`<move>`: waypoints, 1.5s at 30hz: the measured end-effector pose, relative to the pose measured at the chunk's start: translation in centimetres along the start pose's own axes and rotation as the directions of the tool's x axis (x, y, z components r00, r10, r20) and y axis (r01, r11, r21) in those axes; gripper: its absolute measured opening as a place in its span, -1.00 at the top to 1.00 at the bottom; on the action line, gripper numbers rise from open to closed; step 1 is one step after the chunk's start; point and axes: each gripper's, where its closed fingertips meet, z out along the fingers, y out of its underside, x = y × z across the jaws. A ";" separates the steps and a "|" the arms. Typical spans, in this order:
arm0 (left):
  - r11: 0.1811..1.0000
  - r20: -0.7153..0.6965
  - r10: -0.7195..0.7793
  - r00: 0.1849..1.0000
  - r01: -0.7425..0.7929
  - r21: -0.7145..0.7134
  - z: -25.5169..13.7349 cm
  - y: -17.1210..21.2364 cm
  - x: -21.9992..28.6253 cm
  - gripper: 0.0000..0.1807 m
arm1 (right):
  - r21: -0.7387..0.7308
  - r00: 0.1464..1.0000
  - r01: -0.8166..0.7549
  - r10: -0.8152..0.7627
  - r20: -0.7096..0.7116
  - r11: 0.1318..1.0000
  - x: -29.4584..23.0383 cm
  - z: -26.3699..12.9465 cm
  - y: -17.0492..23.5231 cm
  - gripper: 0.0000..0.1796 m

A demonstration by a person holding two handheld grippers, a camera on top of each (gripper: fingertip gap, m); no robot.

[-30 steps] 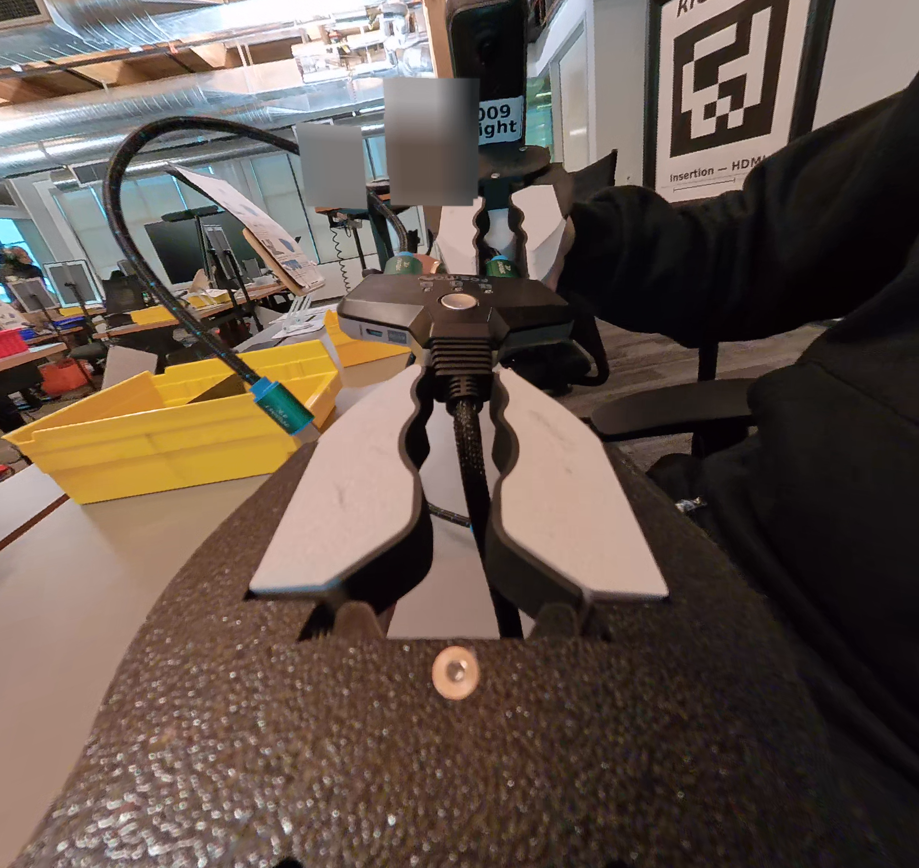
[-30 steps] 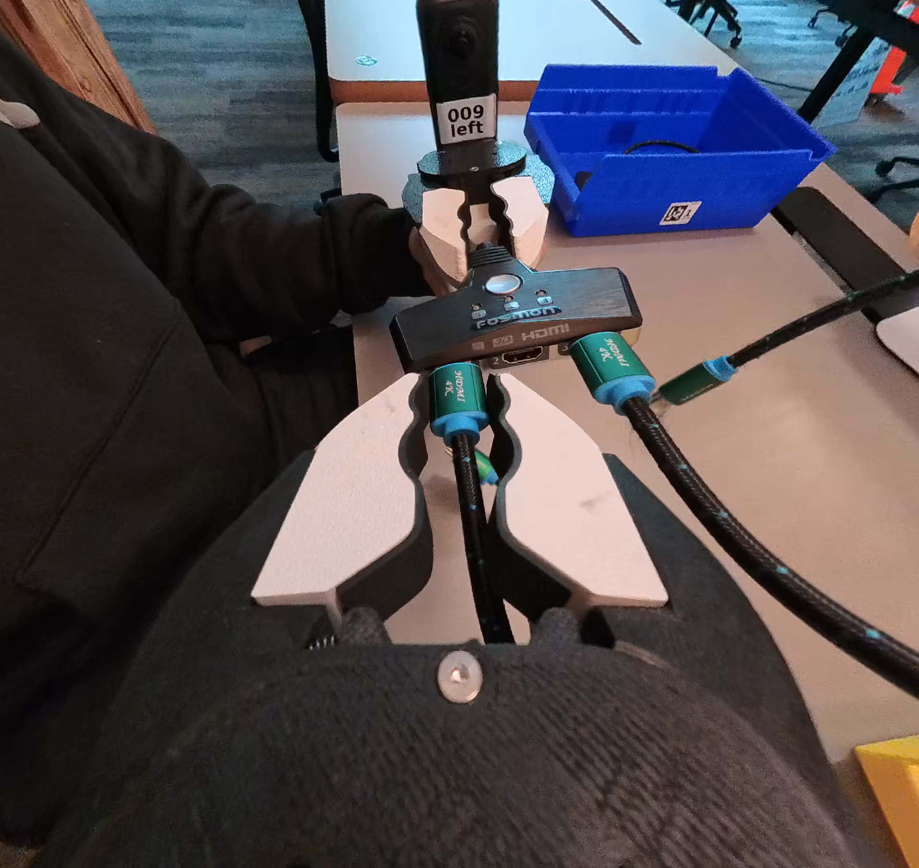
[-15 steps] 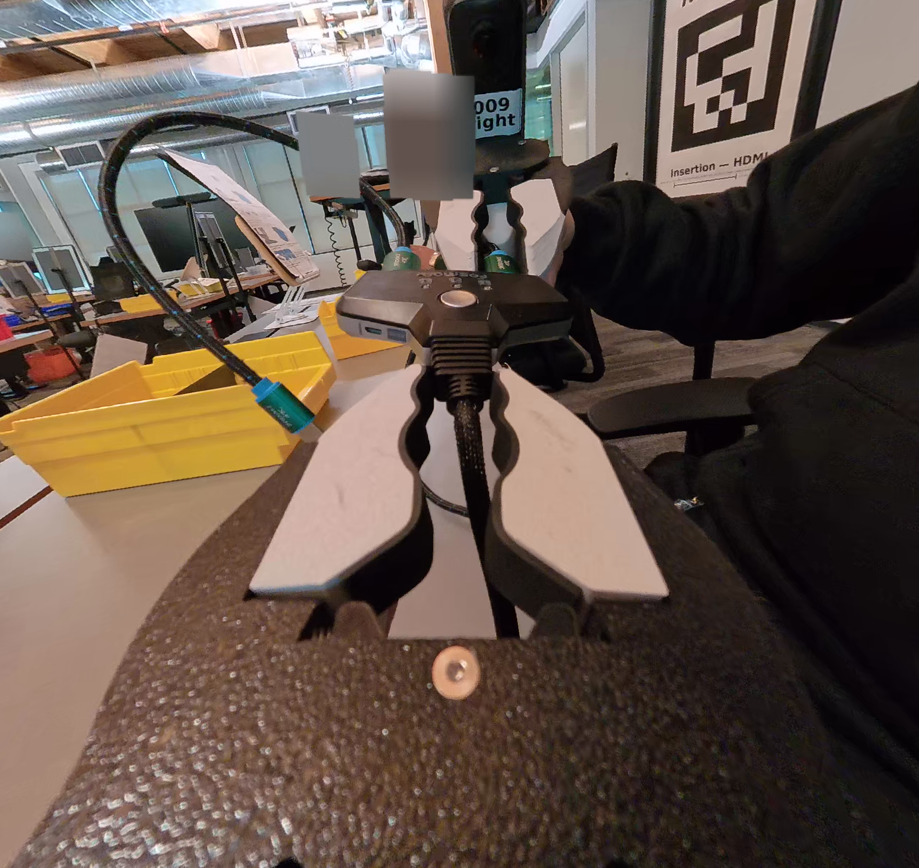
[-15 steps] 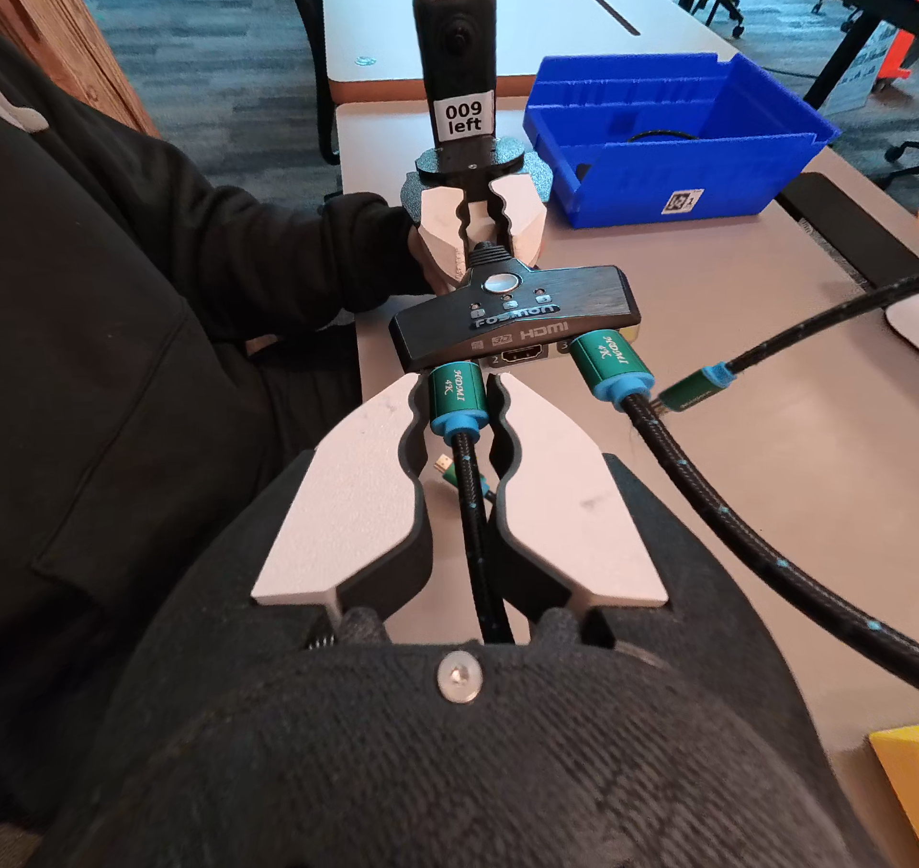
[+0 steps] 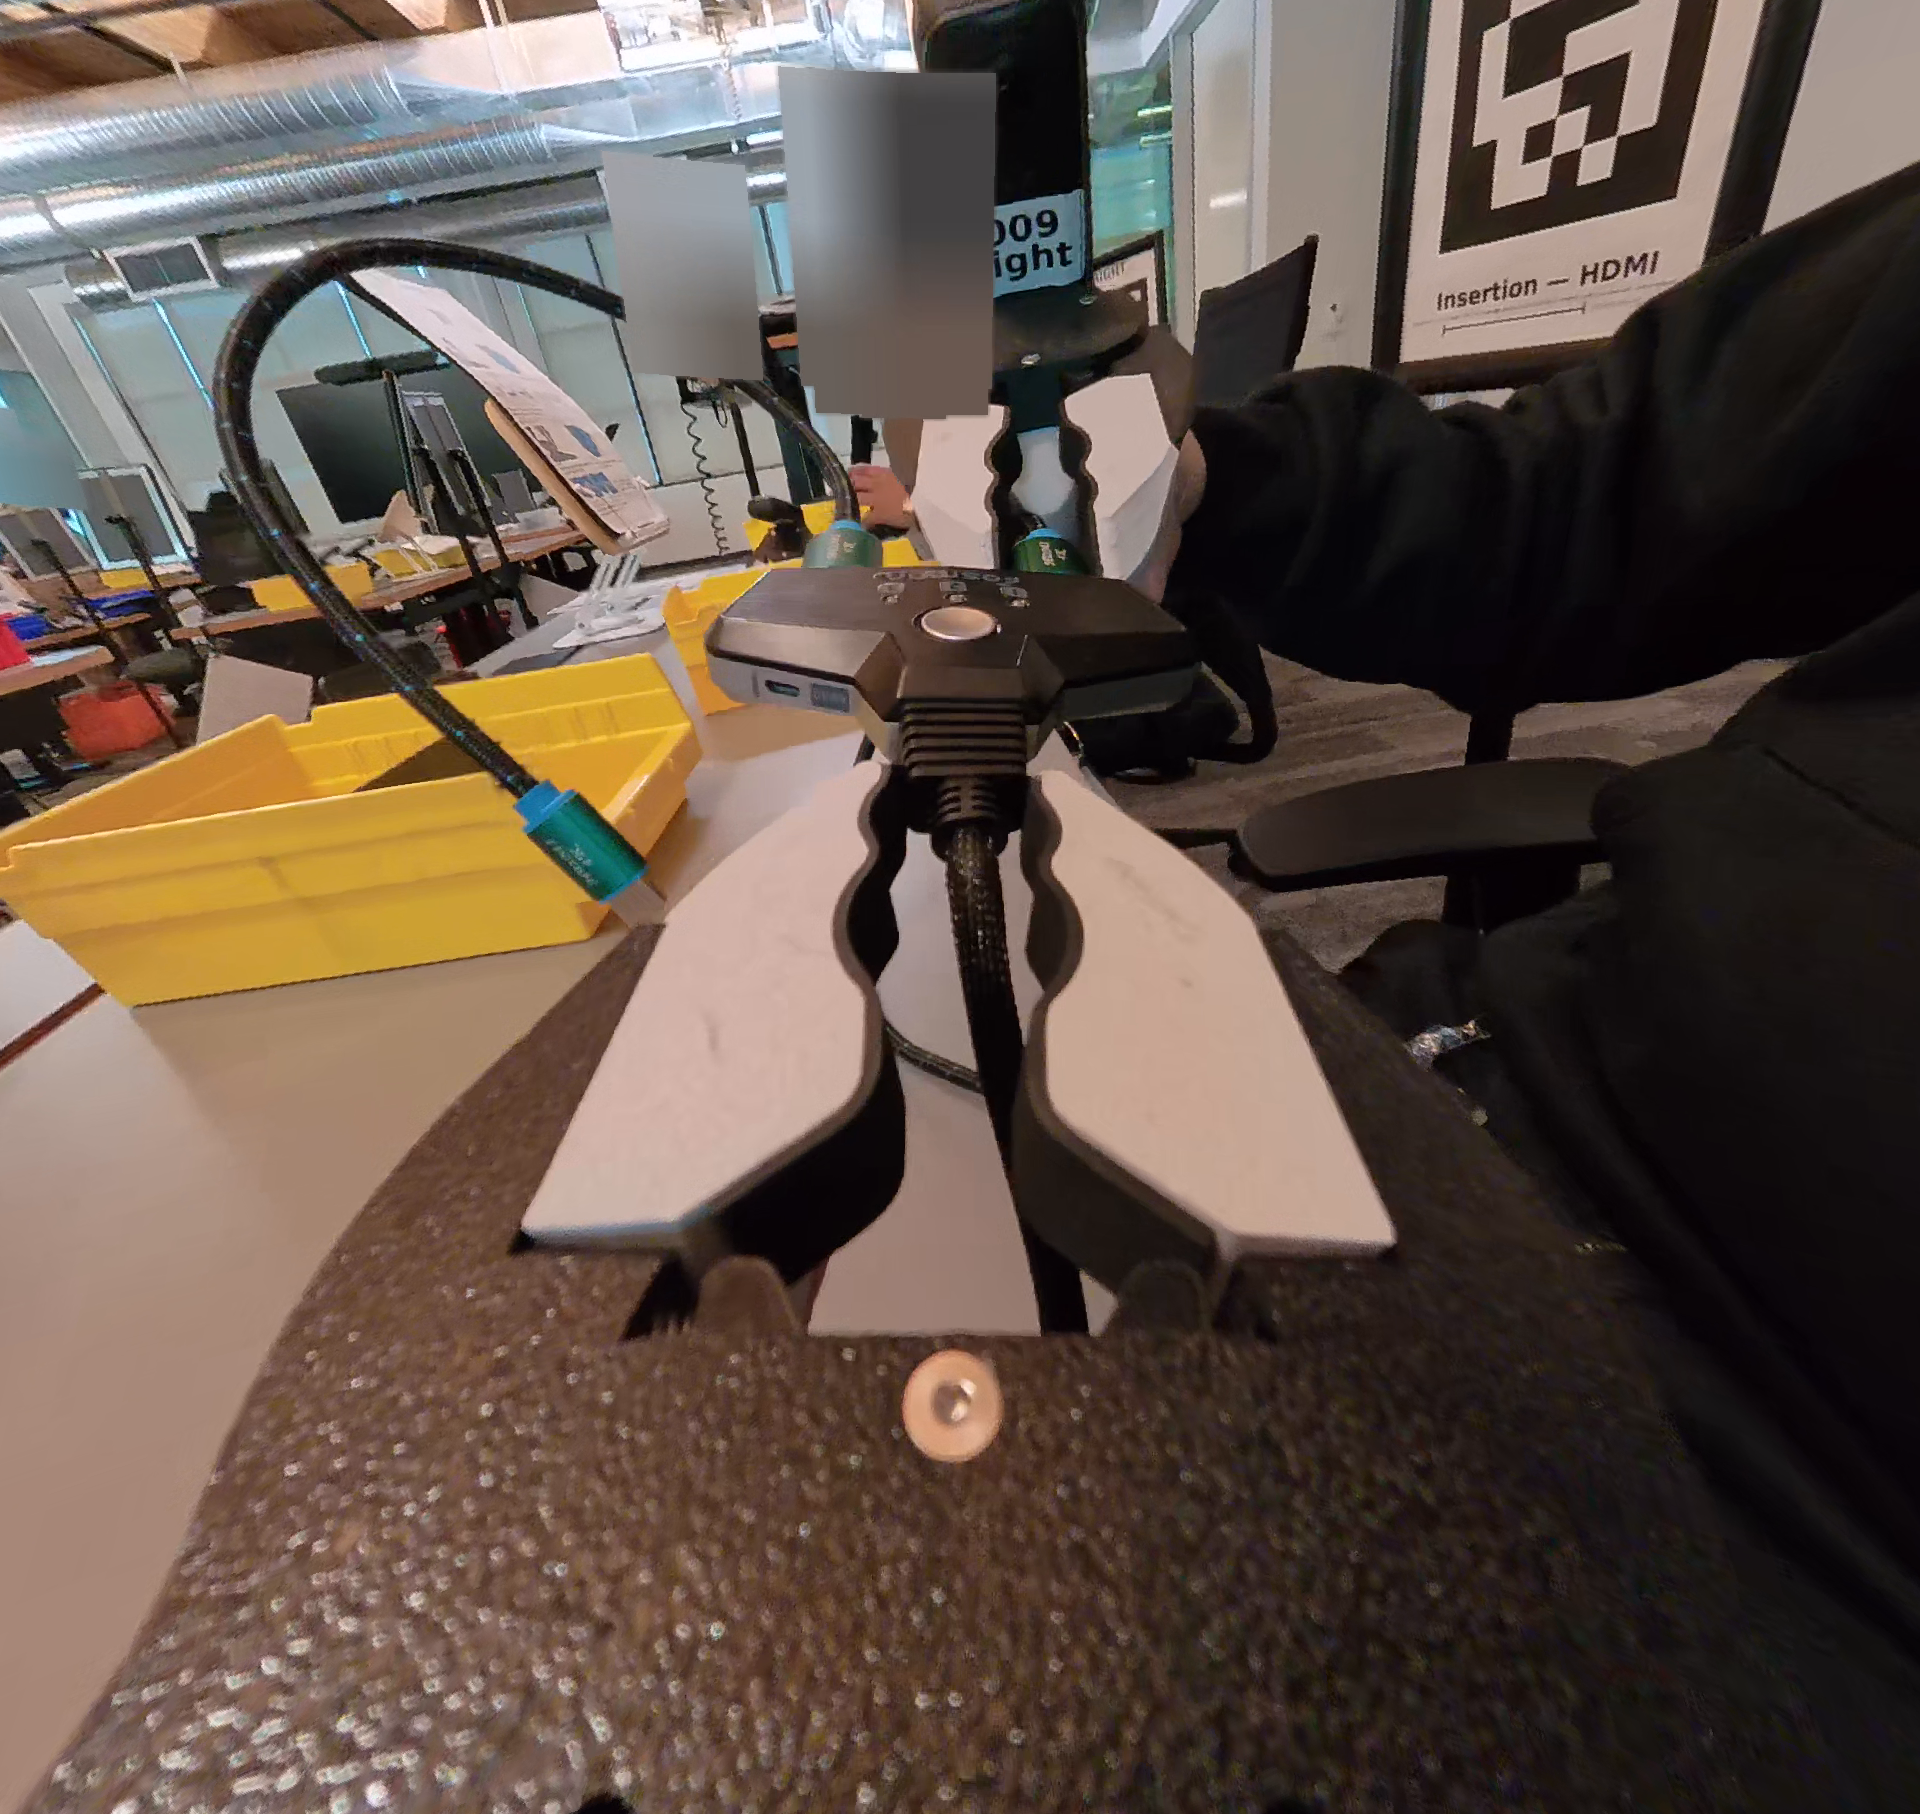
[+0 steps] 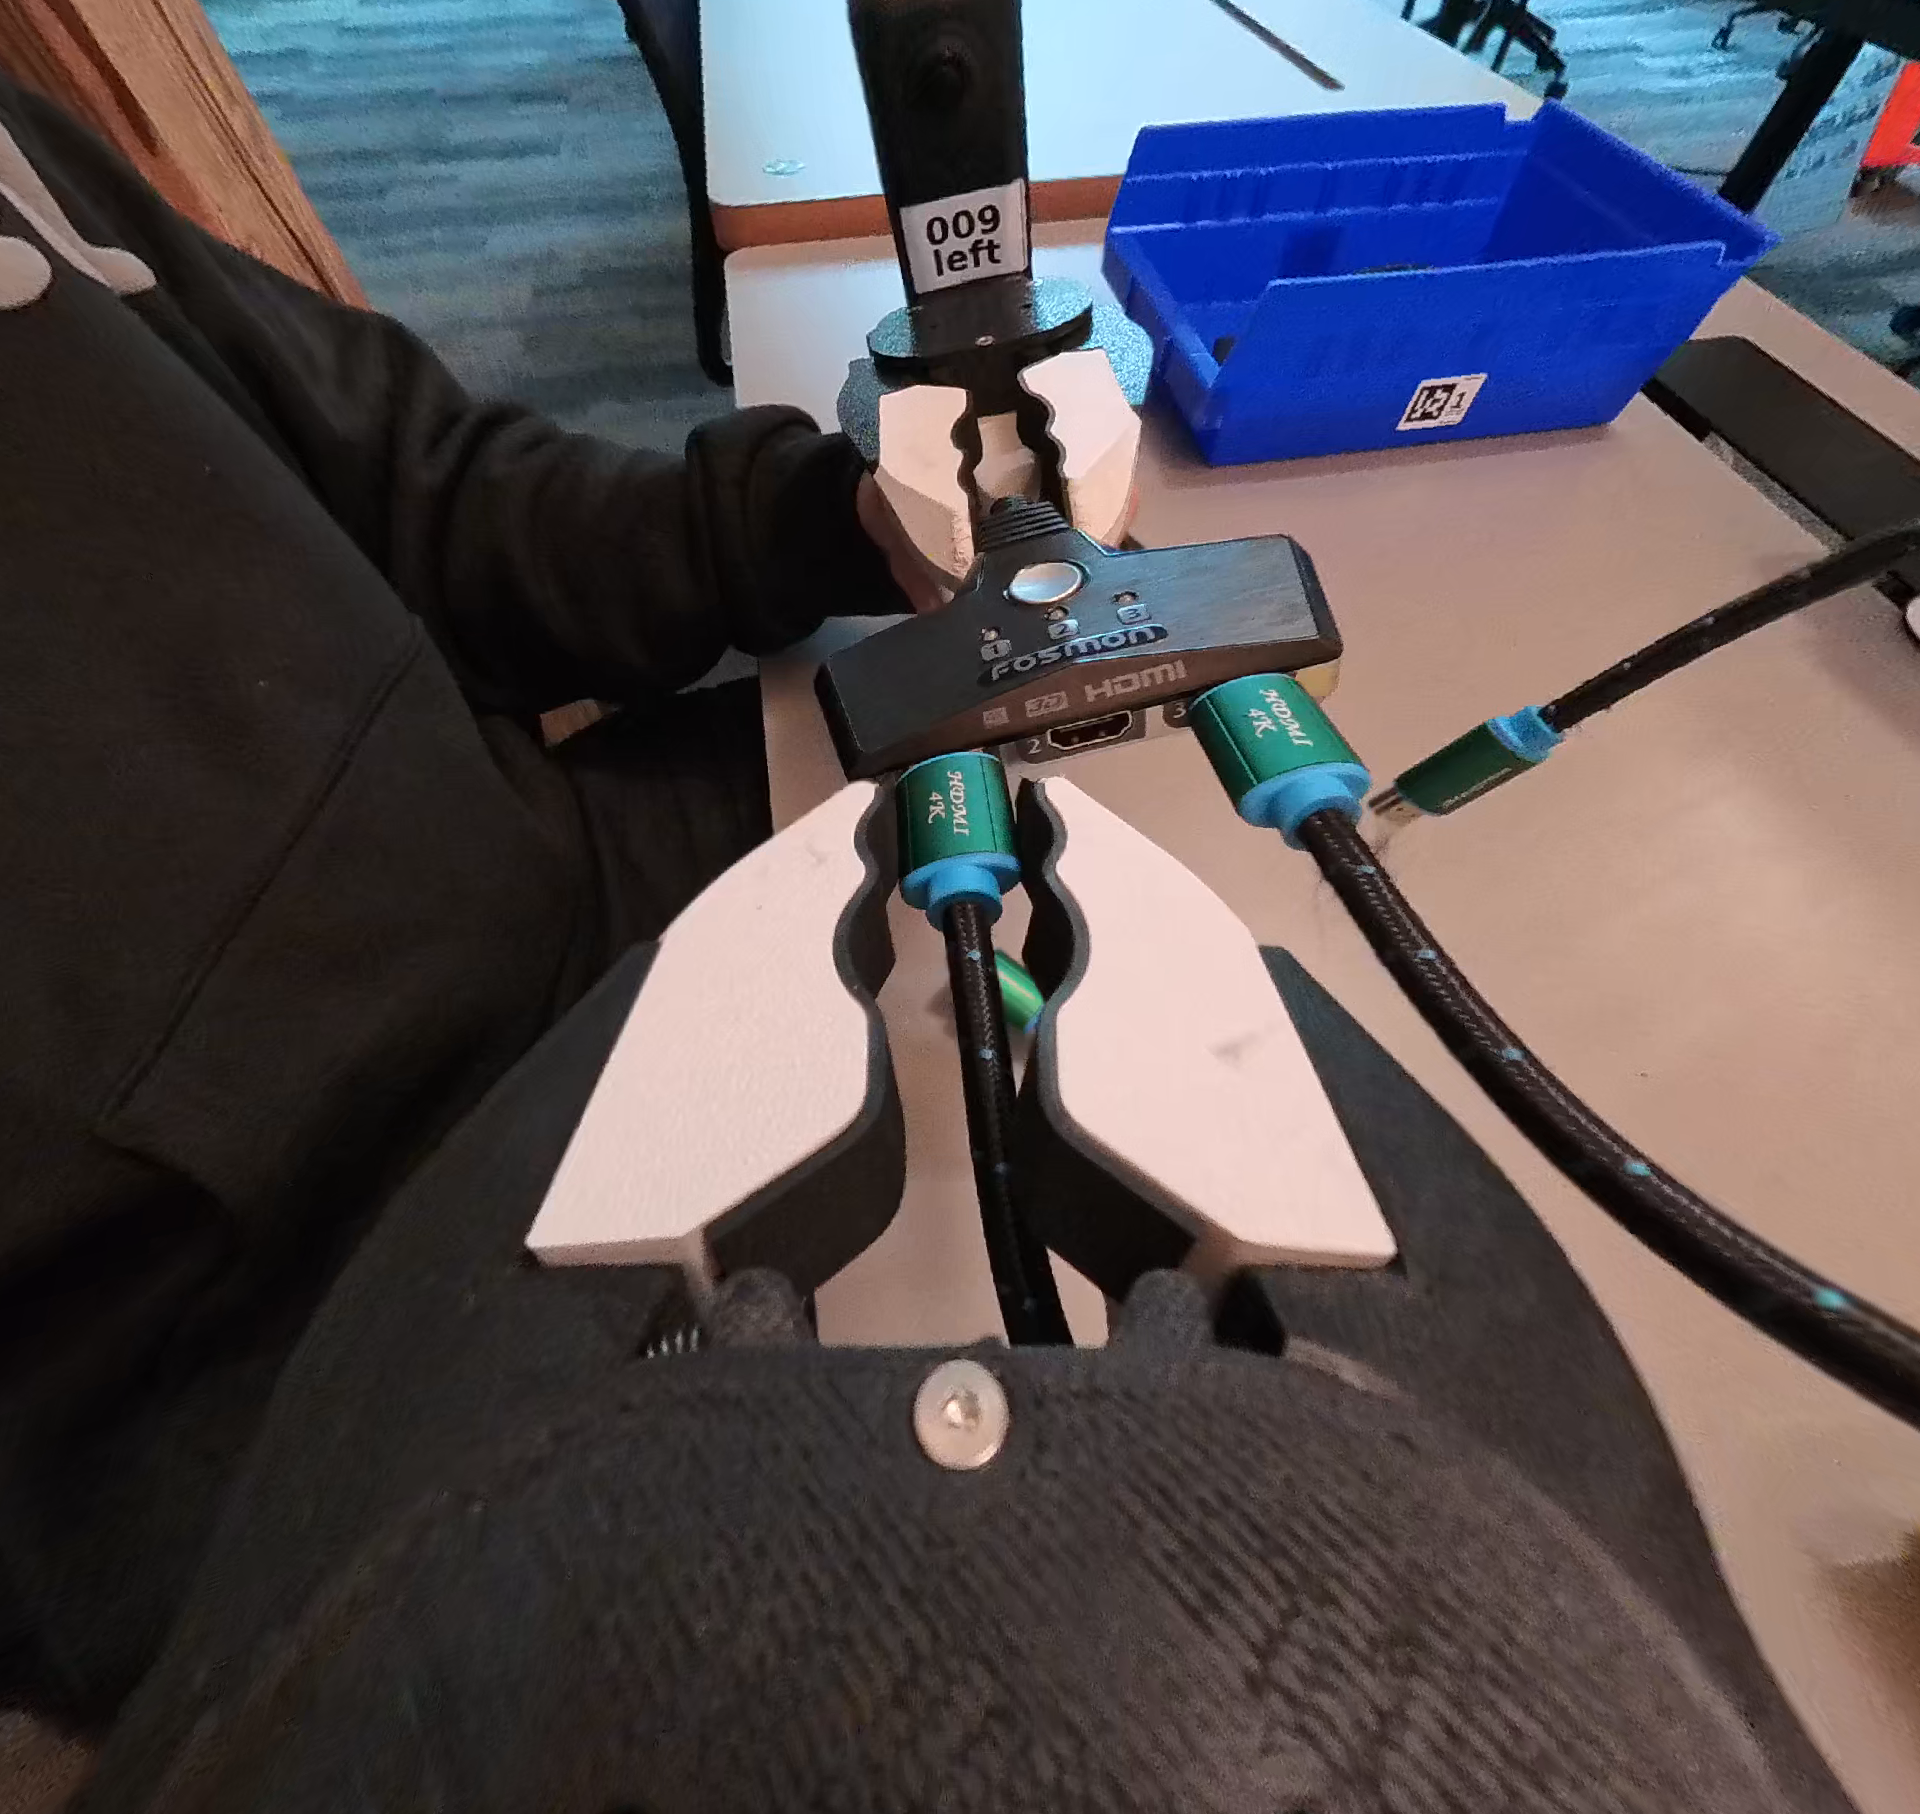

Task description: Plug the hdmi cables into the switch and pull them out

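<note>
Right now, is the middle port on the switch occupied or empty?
Empty. The middle port of the switch shows an open slot, between the plugged-in green plugs and.

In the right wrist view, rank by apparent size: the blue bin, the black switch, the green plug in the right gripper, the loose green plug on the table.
1. blue bin
2. black switch
3. green plug in the right gripper
4. loose green plug, though it lies farther from the camera, so these two plugs may really match.

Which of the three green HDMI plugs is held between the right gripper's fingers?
The leftmost plug, seated in the switch; another plug is unheld, the third lies loose.
</note>
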 end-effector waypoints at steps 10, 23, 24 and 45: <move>0.997 -0.004 0.001 1.000 0.000 0.083 -0.4 -1.1 0.3 0.76 | 0.094 0.999 -0.033 0.031 0.020 0.995 -0.9 0.9 0.2 0.75; 0.993 0.042 -0.013 0.999 0.008 0.116 -0.4 -0.9 -0.3 0.72 | 0.036 1.000 -0.008 0.007 0.007 0.999 -0.6 1.5 0.0 0.75; 0.994 0.057 -0.014 0.998 0.008 0.106 -0.4 -0.7 -0.5 0.71 | 0.035 1.000 -0.012 0.011 0.003 0.999 -0.4 1.5 0.1 0.75; 0.993 0.015 -0.062 0.998 0.061 0.100 -1.2 0.0 -0.7 0.74 | 0.022 1.000 0.001 -0.002 0.013 1.000 0.4 2.2 0.4 0.74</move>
